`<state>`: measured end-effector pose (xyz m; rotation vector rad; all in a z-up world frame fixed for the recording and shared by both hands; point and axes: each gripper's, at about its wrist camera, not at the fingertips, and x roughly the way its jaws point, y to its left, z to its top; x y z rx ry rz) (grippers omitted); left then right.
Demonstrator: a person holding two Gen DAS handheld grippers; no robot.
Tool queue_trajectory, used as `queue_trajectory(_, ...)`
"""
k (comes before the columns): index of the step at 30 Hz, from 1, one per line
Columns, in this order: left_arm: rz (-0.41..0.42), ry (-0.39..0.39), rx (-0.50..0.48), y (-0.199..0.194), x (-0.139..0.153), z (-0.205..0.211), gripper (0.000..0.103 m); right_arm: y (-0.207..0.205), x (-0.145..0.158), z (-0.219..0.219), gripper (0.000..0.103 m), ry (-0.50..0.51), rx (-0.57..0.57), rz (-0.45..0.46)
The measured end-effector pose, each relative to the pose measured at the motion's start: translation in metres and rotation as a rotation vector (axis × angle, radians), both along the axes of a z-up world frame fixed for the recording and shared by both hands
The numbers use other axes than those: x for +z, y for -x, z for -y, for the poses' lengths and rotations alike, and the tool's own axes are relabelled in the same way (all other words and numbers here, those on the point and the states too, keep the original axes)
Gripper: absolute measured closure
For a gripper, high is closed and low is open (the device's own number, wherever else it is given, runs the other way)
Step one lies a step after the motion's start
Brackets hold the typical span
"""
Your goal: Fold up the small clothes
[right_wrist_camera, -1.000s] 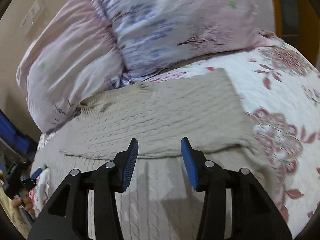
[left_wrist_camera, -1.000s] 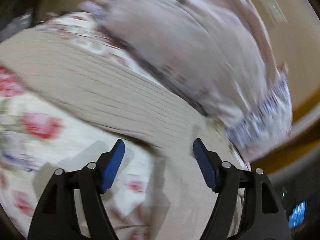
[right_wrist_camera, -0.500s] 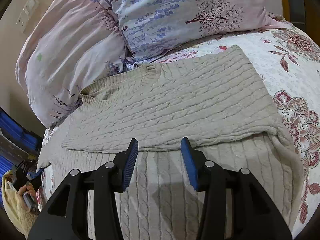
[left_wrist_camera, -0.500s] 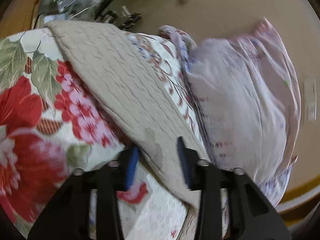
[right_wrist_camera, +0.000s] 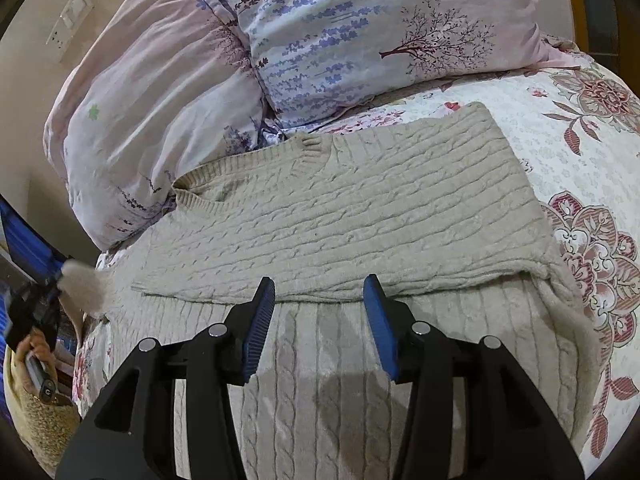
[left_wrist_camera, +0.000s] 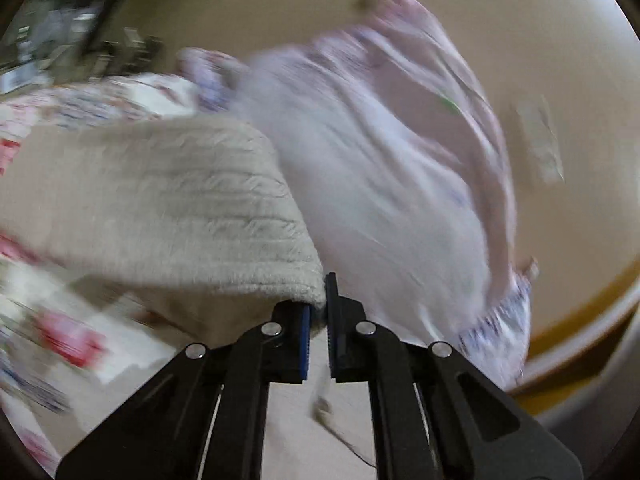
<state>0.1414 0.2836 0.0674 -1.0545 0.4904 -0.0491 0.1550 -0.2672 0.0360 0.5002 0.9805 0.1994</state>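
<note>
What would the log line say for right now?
left gripper: shut on sweater edge, lifted | right gripper: open above sweater | bedspread: under sweater | fold: unfinished

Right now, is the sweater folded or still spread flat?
Partly folded. One side of the sweater lies doubled over its body, while the left gripper pinches another edge; the right gripper hovers open above it.

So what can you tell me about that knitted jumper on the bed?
The beige cable-knit sweater looks soft and woolly, with ribbed bands around its neckline. It lies mostly flat on the white floral bedspread, one side already folded over the body, its top edge against the pink patterned pillows. The left hand-held gripper is shut on one fuzzy end, lifting it at the bed's edge. The right hand-held gripper hovers open above the middle, not touching.
</note>
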Motion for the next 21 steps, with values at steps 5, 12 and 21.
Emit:
queue_trajectory(5, 0.061, -0.047, -0.216, -0.031, 0.004, 0.101, 0.097, 0.002, 0.001, 0.005, 0.055, -0.008, -0.001, 0.005)
queue_trajectory(12, -0.071, -0.058, -0.455, -0.054, -0.053, 0.208, 0.092, 0.003, -0.003, 0.010, 0.055, -0.012, -0.004, -0.014)
queue_trajectory(21, -0.146, 0.094, -0.316, -0.038, -0.079, 0.165, 0.058, 0.000, -0.004, 0.002, 0.053, -0.026, 0.032, -0.020)
